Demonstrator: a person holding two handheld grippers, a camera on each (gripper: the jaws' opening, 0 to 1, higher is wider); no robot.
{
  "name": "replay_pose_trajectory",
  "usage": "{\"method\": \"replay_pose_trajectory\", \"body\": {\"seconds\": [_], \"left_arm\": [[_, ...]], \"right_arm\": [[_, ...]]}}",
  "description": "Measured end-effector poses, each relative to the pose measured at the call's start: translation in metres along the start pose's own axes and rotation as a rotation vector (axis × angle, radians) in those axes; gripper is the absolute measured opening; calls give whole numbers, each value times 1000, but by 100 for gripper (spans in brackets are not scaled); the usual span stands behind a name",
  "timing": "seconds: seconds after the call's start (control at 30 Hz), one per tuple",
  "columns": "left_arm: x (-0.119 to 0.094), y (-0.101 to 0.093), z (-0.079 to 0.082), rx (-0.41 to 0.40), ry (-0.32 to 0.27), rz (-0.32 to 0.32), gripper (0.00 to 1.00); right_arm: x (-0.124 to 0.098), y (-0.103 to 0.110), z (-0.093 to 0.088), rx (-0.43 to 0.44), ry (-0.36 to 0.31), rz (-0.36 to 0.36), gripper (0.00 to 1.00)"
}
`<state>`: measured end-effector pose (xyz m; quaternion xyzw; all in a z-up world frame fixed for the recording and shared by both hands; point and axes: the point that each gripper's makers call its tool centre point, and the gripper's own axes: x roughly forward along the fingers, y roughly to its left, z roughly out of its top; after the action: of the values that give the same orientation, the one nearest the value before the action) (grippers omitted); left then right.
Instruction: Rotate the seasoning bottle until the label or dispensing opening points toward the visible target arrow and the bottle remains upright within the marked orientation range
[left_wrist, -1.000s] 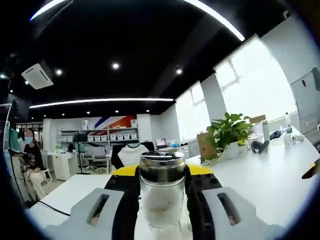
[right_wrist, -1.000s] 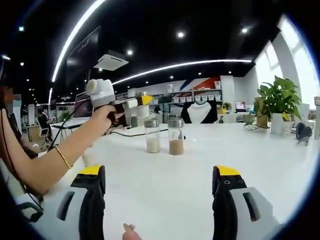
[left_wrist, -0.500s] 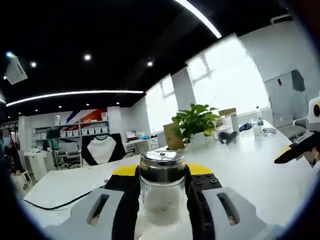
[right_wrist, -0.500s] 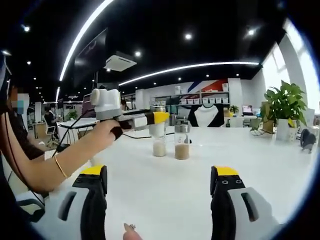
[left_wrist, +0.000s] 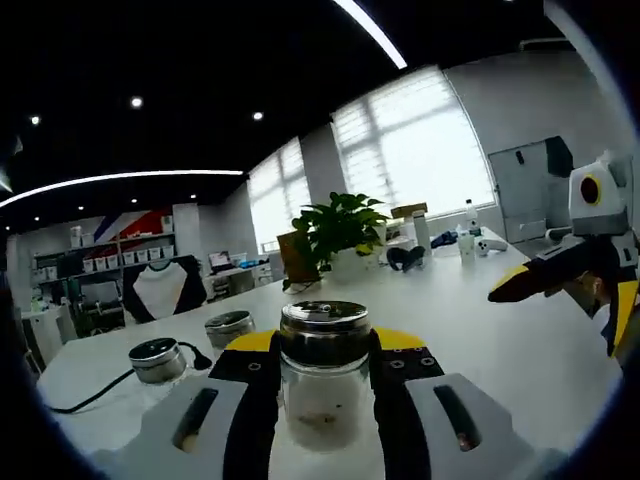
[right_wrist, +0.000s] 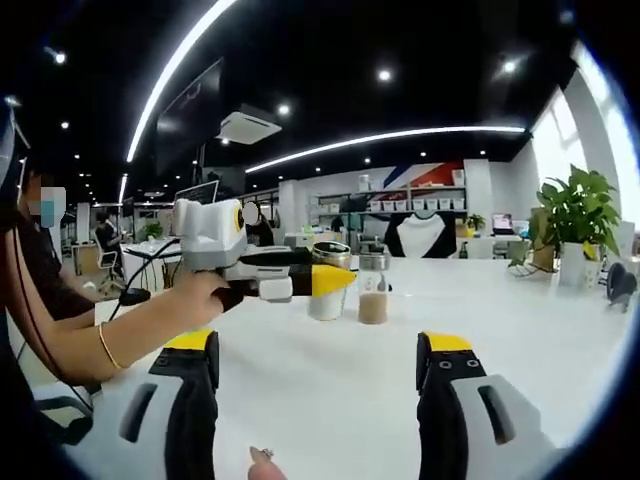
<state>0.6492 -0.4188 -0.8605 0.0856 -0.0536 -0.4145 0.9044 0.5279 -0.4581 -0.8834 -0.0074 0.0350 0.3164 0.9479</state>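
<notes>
A clear glass seasoning bottle (left_wrist: 322, 392) with a metal lid and pale powder at its bottom stands upright between my left gripper's jaws. The left gripper (left_wrist: 323, 342) is shut on it. In the right gripper view a hand holds that left gripper (right_wrist: 335, 280) over the white table (right_wrist: 330, 385), the bottle (right_wrist: 327, 303) pinched at its yellow tips. My right gripper (right_wrist: 320, 395) stands open near the table's front edge with nothing between its fingers. It enters the left gripper view from the right (left_wrist: 572, 296). No arrow mark is visible.
A second bottle with brown contents (right_wrist: 373, 297) stands just right of the held one. Two metal-lidded bottles (left_wrist: 158, 358) (left_wrist: 229, 326) and a black cable sit left of the left gripper. A potted plant (left_wrist: 335, 228) stands farther back. A person's arm (right_wrist: 95, 335) reaches in from the left.
The left gripper has swung round with the bottle, so its view now faces the windows and the right gripper. In the right gripper view it has moved right and closer.
</notes>
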Motion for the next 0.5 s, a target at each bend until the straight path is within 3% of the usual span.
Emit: {"method": "replay_pose_trajectory", "body": {"seconds": [0.27, 0.5], "left_arm": [[1, -27, 0, 20, 3, -138, 36], [1, -44, -3, -42, -16, -219, 36]], "right_arm": [[0, 3, 3, -6, -7, 12, 78], [1, 3, 7, -12, -18, 12, 78]]}}
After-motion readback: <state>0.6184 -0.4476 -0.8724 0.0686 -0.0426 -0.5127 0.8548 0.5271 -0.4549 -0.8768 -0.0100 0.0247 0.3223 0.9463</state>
